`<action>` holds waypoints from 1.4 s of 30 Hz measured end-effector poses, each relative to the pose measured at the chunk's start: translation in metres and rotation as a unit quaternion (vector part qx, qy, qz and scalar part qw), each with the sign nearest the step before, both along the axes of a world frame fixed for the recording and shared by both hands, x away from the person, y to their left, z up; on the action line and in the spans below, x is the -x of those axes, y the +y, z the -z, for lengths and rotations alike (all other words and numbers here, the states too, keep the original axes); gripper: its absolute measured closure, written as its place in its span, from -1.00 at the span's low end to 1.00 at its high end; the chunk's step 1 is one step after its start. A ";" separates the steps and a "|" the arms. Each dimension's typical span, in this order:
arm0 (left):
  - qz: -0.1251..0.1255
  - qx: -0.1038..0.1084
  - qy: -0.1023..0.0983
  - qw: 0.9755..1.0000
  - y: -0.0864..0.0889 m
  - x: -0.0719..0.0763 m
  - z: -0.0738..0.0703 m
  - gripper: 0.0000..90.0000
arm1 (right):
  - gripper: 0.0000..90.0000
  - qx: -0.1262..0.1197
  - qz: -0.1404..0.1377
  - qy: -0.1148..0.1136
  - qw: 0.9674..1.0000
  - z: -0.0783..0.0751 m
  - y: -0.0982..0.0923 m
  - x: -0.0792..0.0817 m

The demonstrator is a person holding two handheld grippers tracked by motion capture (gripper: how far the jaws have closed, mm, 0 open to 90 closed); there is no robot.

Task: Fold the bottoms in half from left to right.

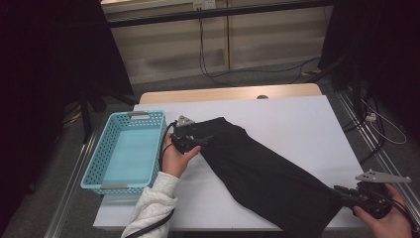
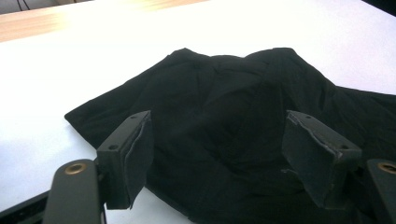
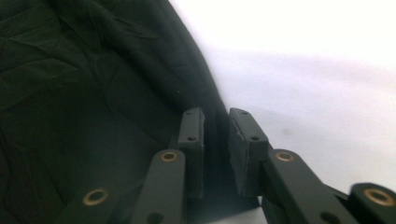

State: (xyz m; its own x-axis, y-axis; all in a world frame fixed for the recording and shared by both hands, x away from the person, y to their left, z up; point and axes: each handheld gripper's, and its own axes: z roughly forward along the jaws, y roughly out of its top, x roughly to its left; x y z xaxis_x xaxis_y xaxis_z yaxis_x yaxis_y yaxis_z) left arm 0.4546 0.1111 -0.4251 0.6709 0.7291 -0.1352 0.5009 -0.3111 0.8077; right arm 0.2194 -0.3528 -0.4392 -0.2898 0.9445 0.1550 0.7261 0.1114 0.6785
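At the near right edge our right gripper [image 3: 215, 140] pinches the black cloth [image 1: 257, 168]; our left gripper [image 2: 224, 149] gapes over it, so we should clamp squarely before lifting toward the basket [image 1: 101, 163]

Dim room in the high view; white table [image 2: 327, 28] glares overexposed; right gripper view soft.

One black garment [image 1: 262, 168] lies just right of one blue basket [image 1: 126, 151]. Two grippers are beside that basket: the left gripper [image 1: 198, 140] near it, the right gripper [image 1: 341, 192] well apart. The garment looks like a single piece, though its folds are dark.
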 end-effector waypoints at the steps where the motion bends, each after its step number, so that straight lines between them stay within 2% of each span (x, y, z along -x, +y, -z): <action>1: 0.000 -0.001 -0.001 1.000 0.000 0.000 0.000 -0.43 | 0.72 -0.003 -0.003 0.002 1.000 0.001 0.001 -0.001; 4: 0.002 -0.002 -0.002 1.000 0.000 -0.001 0.000 -0.43 | 0.96 -0.007 -0.005 0.011 1.000 0.005 0.005 -0.004; 8: 0.002 0.000 0.000 1.000 0.000 0.000 0.000 -0.43 | 1.00 -0.011 -0.011 0.016 1.000 0.005 0.006 -0.005; 13: 0.000 0.002 -0.001 1.000 0.001 0.000 0.000 -0.43 | 1.00 -0.016 0.000 -0.015 1.000 -0.012 -0.003 -0.001; 15: 0.001 0.002 0.000 1.000 0.002 -0.001 0.000 -0.43 | 0.92 -0.015 0.003 -0.021 1.000 -0.014 -0.004 -0.002; 16: 0.000 0.002 0.000 1.000 0.002 -0.001 0.000 -0.43 | 0.81 -0.010 0.004 -0.025 1.000 -0.013 -0.003 -0.003; 19: 0.001 0.001 0.000 1.000 0.002 0.000 0.000 -0.44 | 0.67 -0.002 0.016 -0.029 0.999 -0.008 0.000 -0.010; 20: 0.003 0.000 0.001 1.000 0.001 0.000 0.000 -0.43 | 0.56 -0.001 0.018 -0.027 0.999 -0.006 0.001 -0.012; 22: 0.003 0.000 0.000 1.000 0.001 0.000 0.000 -0.44 | 0.55 0.001 0.014 -0.019 1.000 -0.003 0.005 -0.015; 26: 0.003 0.001 0.002 1.000 0.001 0.000 0.001 -0.44 | 0.36 0.006 0.009 -0.021 1.000 -0.002 0.012 -0.022; 28: 0.003 0.000 0.002 1.000 0.001 0.000 0.001 -0.45 | 0.34 0.007 0.011 -0.021 1.000 0.000 0.014 -0.026; 31: 0.003 -0.004 0.001 1.000 0.002 -0.001 0.001 -0.45 | 0.23 0.007 0.020 -0.007 1.000 0.008 0.014 -0.031; 32: 0.005 -0.006 -0.001 1.000 0.003 -0.001 0.001 -0.45 | 0.23 0.009 0.023 0.002 1.000 0.012 0.014 -0.032; 34: 0.003 -0.005 0.000 1.000 0.004 -0.001 0.000 -0.46 | 0.23 0.011 0.016 -0.005 1.000 0.016 0.016 -0.032; 36: 0.000 -0.001 -0.001 1.000 0.005 -0.002 0.000 -0.46 | 0.38 0.013 0.002 0.001 1.000 0.015 0.021 -0.032; 39: -0.002 -0.001 -0.001 1.000 0.005 -0.002 0.000 -0.46 | 0.42 0.041 -0.005 -0.001 0.999 0.015 0.029 -0.032; 42: -0.002 -0.002 0.001 1.000 0.006 -0.001 0.000 -0.46 | 0.67 0.031 0.001 -0.002 1.000 0.016 0.026 -0.032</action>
